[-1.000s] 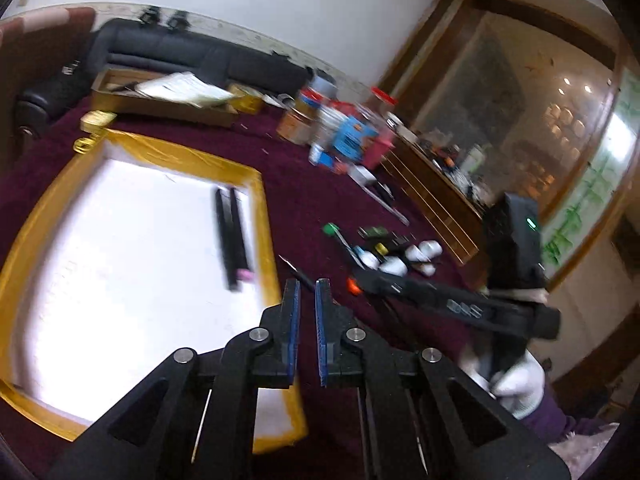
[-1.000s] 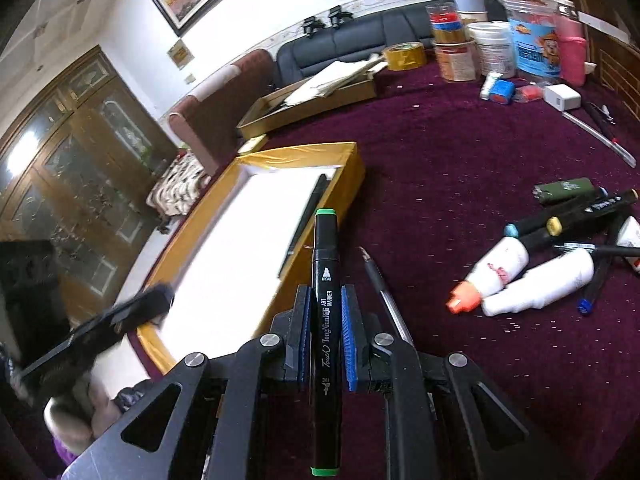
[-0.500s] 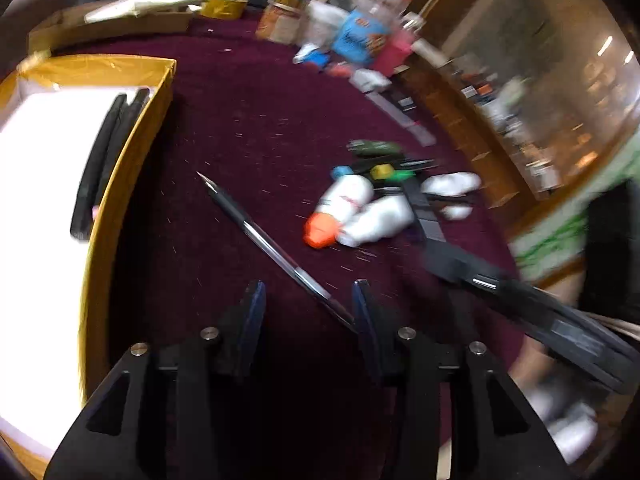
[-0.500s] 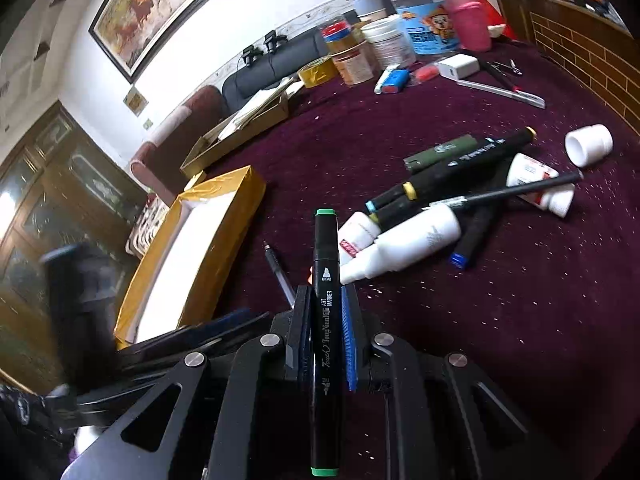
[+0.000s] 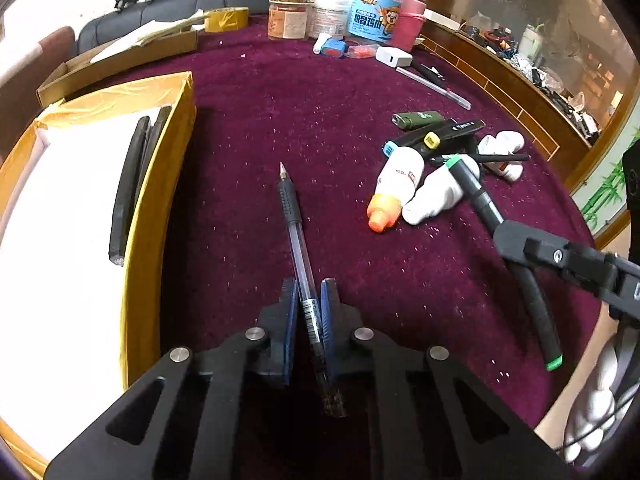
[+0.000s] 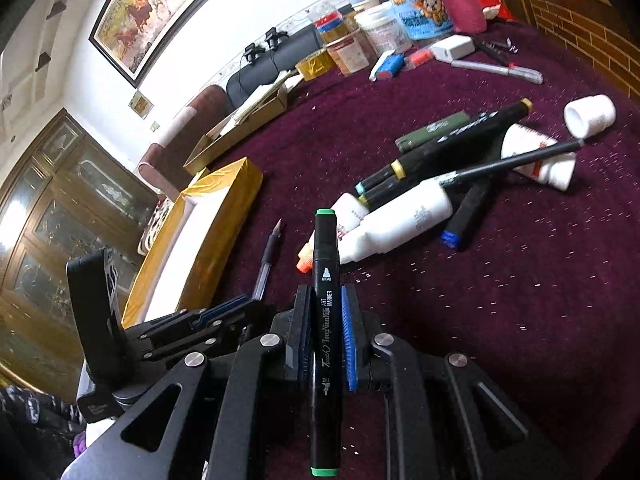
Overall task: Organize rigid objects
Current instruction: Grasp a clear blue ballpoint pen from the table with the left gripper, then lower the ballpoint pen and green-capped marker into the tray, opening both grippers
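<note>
A clear ballpoint pen [image 5: 294, 220] with a black grip lies on the maroon cloth, tip pointing away. My left gripper [image 5: 308, 292] is closing its jaws on the pen's rear half, and the blue pads press it from both sides. My right gripper [image 6: 326, 290] is shut on a black art marker [image 6: 326, 248] with green ends, held above the cloth. In the left wrist view the marker [image 5: 476, 188] hangs over a pile of white tubes [image 5: 396, 184] and markers. A yellow-walled tray [image 5: 176, 152] at the left holds two black markers [image 5: 132, 176].
Jars [image 5: 372, 16], a tape roll [image 5: 226, 19] and a flat cardboard box [image 5: 120, 60] line the far side. A white charger [image 5: 394, 57], a long pen [image 5: 432, 84] and a green lighter [image 5: 416, 119] lie to the right. The table's wooden edge runs along the right.
My left gripper swung right from above the tray, dropped to the loose pen, opened around it and closed on it. The right gripper carried the marker toward the pile.
</note>
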Tool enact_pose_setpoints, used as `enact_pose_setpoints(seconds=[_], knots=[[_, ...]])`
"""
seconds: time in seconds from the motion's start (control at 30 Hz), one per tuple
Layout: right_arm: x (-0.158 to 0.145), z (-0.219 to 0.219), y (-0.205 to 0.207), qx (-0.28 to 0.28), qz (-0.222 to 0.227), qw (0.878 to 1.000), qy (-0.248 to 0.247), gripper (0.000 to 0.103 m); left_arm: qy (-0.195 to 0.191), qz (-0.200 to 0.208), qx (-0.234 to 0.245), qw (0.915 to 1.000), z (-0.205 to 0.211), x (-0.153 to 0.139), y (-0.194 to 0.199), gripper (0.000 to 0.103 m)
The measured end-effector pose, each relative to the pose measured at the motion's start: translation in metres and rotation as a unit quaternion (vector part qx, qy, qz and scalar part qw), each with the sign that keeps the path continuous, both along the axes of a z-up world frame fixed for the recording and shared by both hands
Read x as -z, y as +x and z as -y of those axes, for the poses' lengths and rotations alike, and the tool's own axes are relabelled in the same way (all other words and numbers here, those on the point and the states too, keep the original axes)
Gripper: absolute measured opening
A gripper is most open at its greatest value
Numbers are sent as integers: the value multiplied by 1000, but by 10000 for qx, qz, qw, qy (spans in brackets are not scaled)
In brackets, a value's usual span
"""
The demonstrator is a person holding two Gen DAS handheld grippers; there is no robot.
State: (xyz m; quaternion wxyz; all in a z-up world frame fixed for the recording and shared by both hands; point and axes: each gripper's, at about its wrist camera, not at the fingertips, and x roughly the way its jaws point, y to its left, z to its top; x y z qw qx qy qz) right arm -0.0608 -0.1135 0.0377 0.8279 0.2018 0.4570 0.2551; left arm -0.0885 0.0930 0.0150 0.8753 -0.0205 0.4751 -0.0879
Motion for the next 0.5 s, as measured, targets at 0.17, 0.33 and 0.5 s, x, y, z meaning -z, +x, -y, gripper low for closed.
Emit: enact_pose_setpoints(seconds=[0.17, 0.33, 0.5], knots=[[-2, -8, -3, -132, 4, 9999, -32, 13, 242, 236, 278, 9990, 14, 1, 8, 8], [-9, -11, -3, -135, 88, 9998, -93, 13, -206, 328, 354, 9986, 6, -8, 0, 6], [-13, -23, 0, -258, 47, 9997, -16, 13, -710, 621, 323, 9950, -14, -37, -18, 6]])
